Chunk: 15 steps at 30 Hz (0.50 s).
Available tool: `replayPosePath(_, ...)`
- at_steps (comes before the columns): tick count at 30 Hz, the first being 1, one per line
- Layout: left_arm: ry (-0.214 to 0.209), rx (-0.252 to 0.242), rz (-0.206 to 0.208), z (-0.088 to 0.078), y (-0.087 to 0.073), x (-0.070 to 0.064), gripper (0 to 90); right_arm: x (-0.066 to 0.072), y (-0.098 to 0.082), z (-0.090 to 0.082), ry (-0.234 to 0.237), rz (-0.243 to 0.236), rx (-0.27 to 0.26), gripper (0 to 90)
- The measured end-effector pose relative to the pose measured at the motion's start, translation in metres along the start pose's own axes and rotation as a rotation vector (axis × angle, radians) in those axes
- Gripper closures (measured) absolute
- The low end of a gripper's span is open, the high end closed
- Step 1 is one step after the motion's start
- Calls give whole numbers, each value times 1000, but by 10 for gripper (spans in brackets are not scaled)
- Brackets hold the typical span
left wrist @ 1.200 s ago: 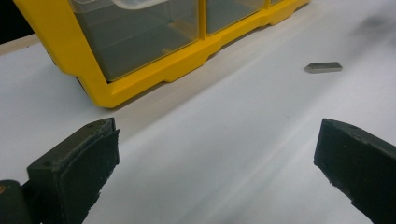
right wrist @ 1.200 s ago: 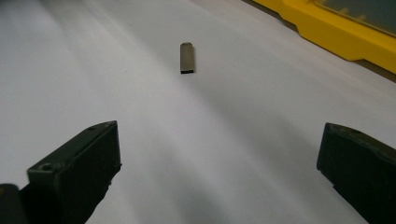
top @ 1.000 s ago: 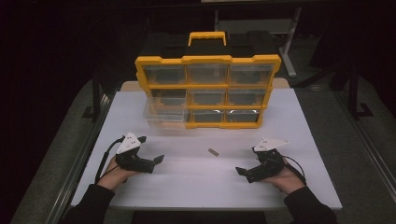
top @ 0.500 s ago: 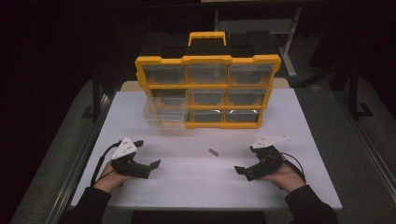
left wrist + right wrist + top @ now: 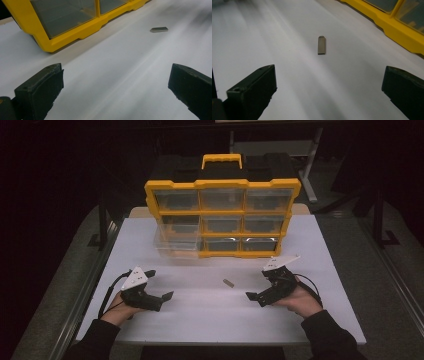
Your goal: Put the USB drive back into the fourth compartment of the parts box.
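On the left, the left gripper (image 5: pixel 167 296) rests low on the white table (image 5: pixel 200 320), jaws spread wide with nothing between them; its own view looks past them to the organizer (image 5: pixel 65 30) and, farther off, the small metal piece (image 5: pixel 159 29). One clear drawer (image 5: pixel 176 245) at the organizer's lower left stands pulled out (a likely home for the piece, I'd judge). The piece (image 5: pixel 228 282) lies flat on the bare table in front of the organizer, between the two grippers and nearer the right one. The right gripper (image 5: pixel 251 296) is also wide open and empty, aimed at the piece (image 5: pixel 321 44), which lies ahead of its jaws, not yet between them. The step looks like the approach to a pick: next, advance the right gripper, straddle the piece, close.
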<state>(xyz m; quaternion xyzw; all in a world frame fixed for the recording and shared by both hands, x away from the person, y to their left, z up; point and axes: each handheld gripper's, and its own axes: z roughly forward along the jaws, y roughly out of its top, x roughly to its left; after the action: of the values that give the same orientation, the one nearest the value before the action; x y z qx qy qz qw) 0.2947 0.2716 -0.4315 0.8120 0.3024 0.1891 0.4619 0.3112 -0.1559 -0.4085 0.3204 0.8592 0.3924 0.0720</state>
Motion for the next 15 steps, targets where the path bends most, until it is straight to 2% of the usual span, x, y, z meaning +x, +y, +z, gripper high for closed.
replayPosePath(15, -9, -3, -12, 1, 0, 0, 0, 0, 24, 11, 13, -30, 2, 0)
